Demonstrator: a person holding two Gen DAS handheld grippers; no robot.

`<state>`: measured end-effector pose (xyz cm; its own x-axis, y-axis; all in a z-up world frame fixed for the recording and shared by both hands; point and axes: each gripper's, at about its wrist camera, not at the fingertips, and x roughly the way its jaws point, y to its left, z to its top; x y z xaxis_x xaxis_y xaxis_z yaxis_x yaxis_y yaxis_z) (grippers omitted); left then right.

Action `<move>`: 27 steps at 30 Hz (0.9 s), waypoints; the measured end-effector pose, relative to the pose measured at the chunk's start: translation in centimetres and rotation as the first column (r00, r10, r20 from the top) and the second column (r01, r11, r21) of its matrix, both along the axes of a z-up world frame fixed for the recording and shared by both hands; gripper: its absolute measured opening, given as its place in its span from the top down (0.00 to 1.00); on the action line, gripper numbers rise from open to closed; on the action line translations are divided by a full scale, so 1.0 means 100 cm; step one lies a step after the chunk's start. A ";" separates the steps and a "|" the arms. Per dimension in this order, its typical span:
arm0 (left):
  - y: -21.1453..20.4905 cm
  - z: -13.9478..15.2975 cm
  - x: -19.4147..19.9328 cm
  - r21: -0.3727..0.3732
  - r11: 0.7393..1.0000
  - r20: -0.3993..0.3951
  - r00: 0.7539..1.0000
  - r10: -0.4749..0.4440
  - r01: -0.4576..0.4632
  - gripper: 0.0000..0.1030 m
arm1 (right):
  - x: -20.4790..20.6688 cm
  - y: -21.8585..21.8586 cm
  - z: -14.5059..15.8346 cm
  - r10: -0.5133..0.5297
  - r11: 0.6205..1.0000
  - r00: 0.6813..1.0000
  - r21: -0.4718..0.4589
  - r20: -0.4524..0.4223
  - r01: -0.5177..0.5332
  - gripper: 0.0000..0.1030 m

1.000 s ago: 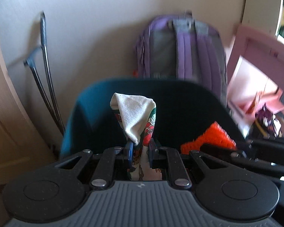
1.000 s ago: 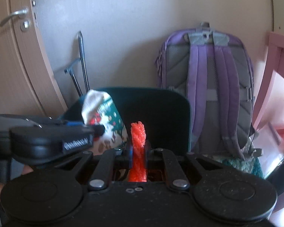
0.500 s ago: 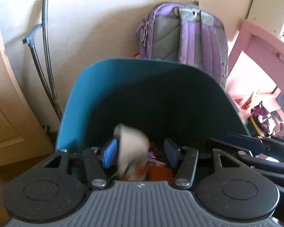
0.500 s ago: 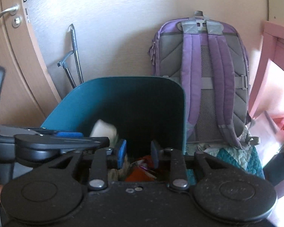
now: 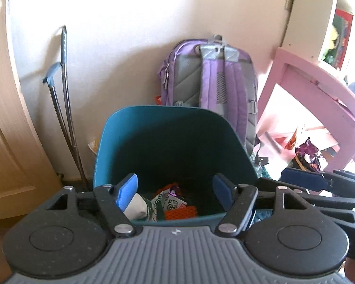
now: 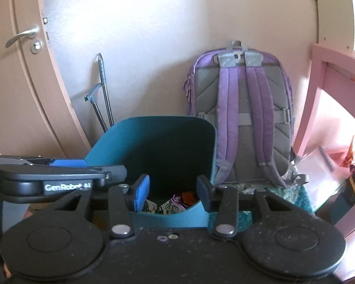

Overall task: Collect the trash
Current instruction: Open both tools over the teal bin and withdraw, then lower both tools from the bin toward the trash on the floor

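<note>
A teal bin (image 5: 168, 111) stands on the floor in front of me, seen also in the right wrist view (image 6: 153, 123). At its bottom lie a white patterned napkin wad (image 5: 137, 206), an orange mesh piece (image 5: 181, 213) and a printed wrapper (image 5: 171, 200). My left gripper (image 5: 175, 184) hovers over the bin's near rim, jaws opening, nothing between its blue pads. My right gripper (image 6: 172, 187) hangs beside it above the same rim, jaws also opening and empty. The wrapper (image 6: 172, 204) and some orange mesh (image 6: 189, 196) show below it.
A purple backpack (image 5: 210, 78) leans on the wall behind the bin. Metal poles with a grey handle (image 5: 64, 94) stand to the left, next to a wooden door (image 6: 19, 82). Pink furniture (image 5: 319, 87) and floor clutter (image 5: 307, 153) crowd the right. A teal knitted item (image 6: 293, 194) lies beside the bin.
Both grippers opened: the napkin wad left the left gripper and the orange mesh left the right, dropping into the bin. Both grippers then rose and drew back from the bin.
</note>
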<state>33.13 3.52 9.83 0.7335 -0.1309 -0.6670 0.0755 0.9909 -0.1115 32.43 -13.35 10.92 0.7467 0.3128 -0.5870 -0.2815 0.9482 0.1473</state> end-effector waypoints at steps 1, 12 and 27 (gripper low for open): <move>-0.002 0.003 -0.006 0.002 1.000 0.006 1.000 -0.003 0.003 0.30 | -0.006 -0.001 0.002 -0.001 1.000 1.000 0.002 0.003 0.001 0.57; -0.007 0.021 -0.071 -0.007 0.999 0.069 0.997 -0.032 0.032 0.23 | -0.062 -0.013 0.022 0.041 0.999 0.998 -0.003 0.048 -0.040 0.57; -0.005 -0.003 -0.145 0.000 0.998 0.094 0.994 -0.063 0.063 0.15 | -0.123 -0.026 -0.012 0.170 0.985 0.985 0.002 0.036 -0.170 0.46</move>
<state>18.67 3.03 9.54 0.7833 -0.1804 -0.5949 0.1478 0.9836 -0.1037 20.11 -15.96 9.69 0.7028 0.4397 -0.5592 -0.4434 0.8855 0.1390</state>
